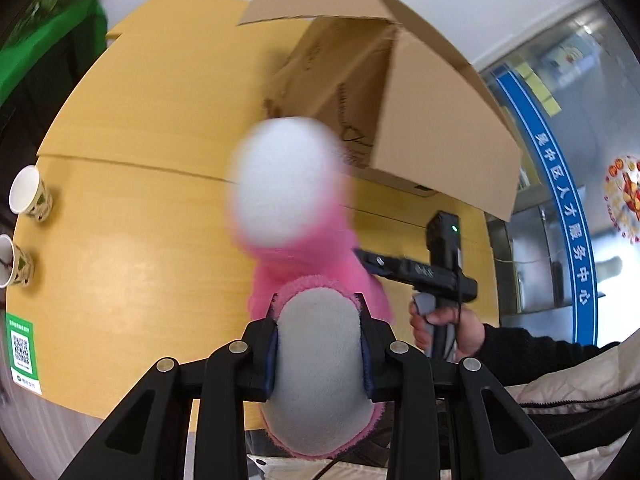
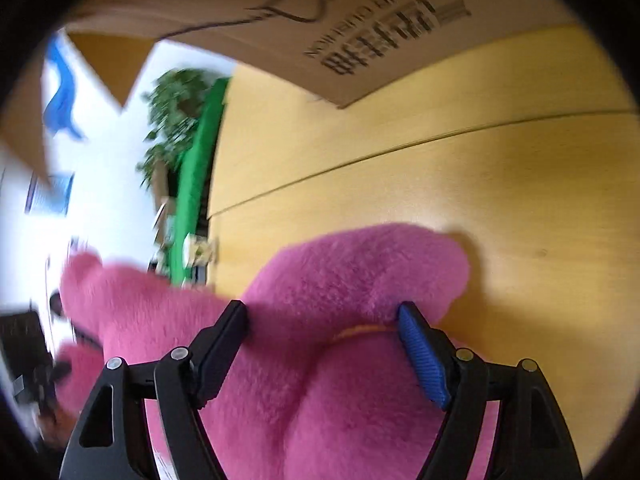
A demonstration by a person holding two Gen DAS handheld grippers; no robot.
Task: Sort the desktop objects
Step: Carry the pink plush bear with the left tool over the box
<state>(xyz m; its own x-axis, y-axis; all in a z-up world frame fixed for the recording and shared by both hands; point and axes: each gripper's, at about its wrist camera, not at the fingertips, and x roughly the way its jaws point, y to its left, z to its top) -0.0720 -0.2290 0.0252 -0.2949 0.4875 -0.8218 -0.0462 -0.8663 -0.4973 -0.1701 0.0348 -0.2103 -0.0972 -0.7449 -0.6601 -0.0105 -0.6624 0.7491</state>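
Observation:
A pink plush toy with white-grey feet is held up above the yellow table. My left gripper is shut on one grey foot of it. My right gripper straddles the toy's pink body, its pads pressing into the fur; it also shows in the left wrist view, touching the toy's right side. The toy's other white foot is blurred. An open cardboard box stands on the table behind the toy.
Two paper cups lie at the table's left edge. A green QR sticker sits at the front left corner. A glass wall with a blue band is to the right, and a plant and green board beyond the table.

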